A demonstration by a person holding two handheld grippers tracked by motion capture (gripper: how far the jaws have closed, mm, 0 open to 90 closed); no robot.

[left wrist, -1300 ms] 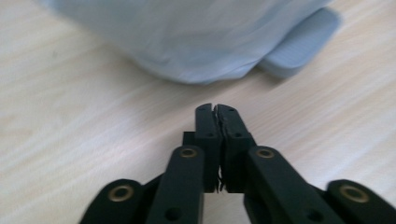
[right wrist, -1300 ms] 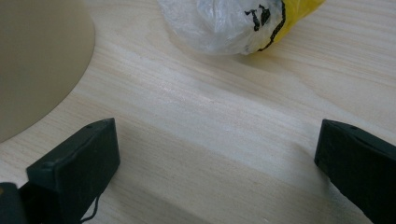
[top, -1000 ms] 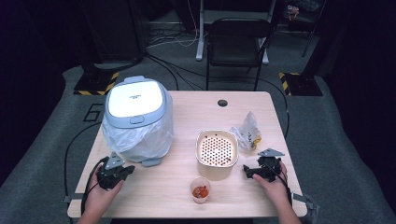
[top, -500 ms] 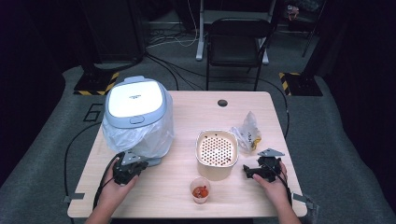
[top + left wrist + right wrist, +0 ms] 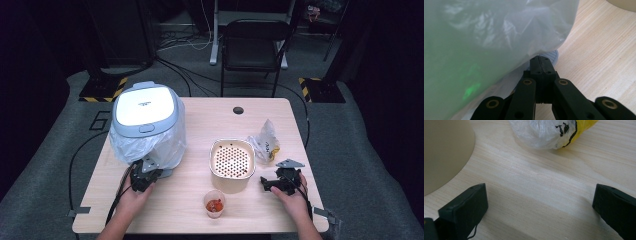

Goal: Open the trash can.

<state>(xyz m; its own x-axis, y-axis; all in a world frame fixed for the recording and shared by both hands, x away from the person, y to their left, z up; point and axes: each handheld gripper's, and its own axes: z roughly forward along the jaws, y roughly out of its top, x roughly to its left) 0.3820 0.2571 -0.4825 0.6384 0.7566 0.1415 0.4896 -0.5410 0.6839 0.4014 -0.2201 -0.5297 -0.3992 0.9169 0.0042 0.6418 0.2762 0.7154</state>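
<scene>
left tongs (image 5: 541, 66) (jaws together) at plastic bag (image 5: 486, 37) edge

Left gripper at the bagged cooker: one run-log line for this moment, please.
left gripper: shut, empty, tips at plastic bag edge | right gripper: open, empty, over table | beige basket: untouched

The cooker (image 5: 145, 107) is pale grey-blue under a clear bag (image 5: 150, 145); the beige basket (image 5: 231, 161) has dotted holes; the cup (image 5: 214, 204) holds perhaps red pieces.
</scene>
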